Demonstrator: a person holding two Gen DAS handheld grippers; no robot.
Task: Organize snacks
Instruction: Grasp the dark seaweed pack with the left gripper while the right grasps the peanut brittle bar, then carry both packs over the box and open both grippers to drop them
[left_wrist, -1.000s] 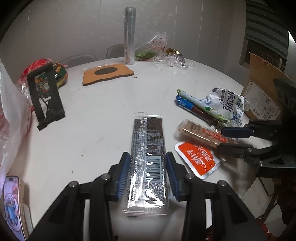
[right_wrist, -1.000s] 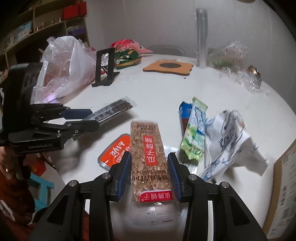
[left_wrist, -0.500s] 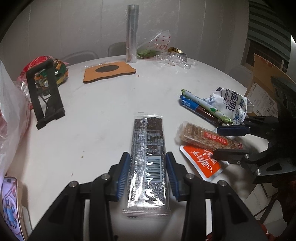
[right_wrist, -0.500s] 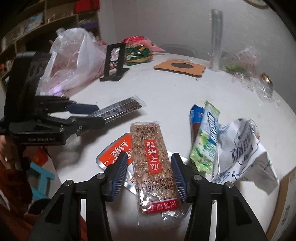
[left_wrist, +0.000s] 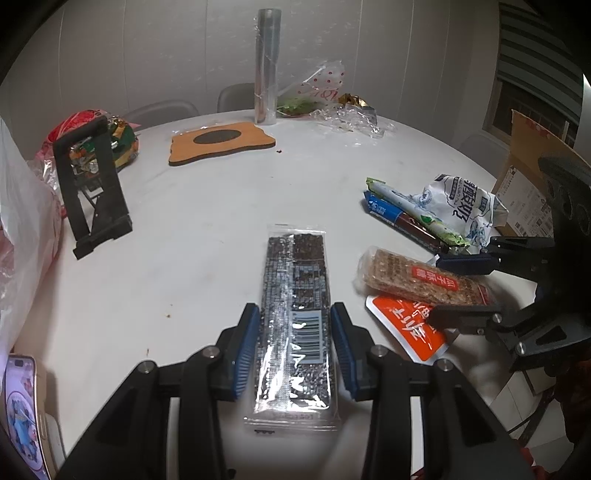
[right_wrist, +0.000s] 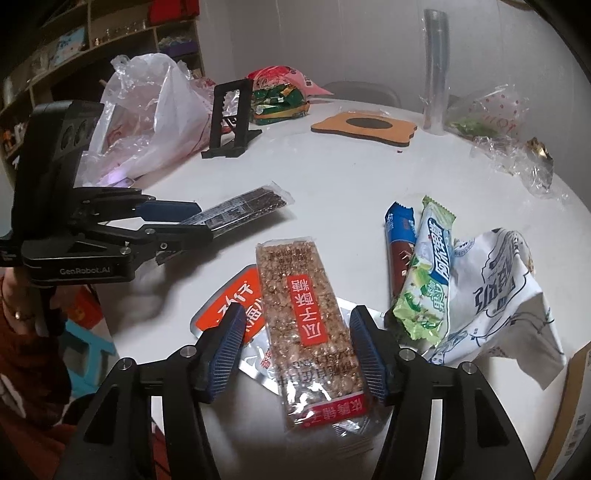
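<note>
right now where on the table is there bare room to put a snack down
Bare white table runs between the black stand, the wooden mat and the dark bar. The right edge is crowded: peanut bar, orange pouch, piled wrappers.

Two grippers, left (left_wrist: 294, 349) and right (right_wrist: 297, 345). Three snack bars (right_wrist: 306, 317), one orange pouch (right_wrist: 231, 301), one white wrapper (right_wrist: 495, 291), one black stand (right_wrist: 229, 118), one cork mat (right_wrist: 364, 127).

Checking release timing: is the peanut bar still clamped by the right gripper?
No: the right gripper is opening, with gaps beside the peanut bar.
</note>
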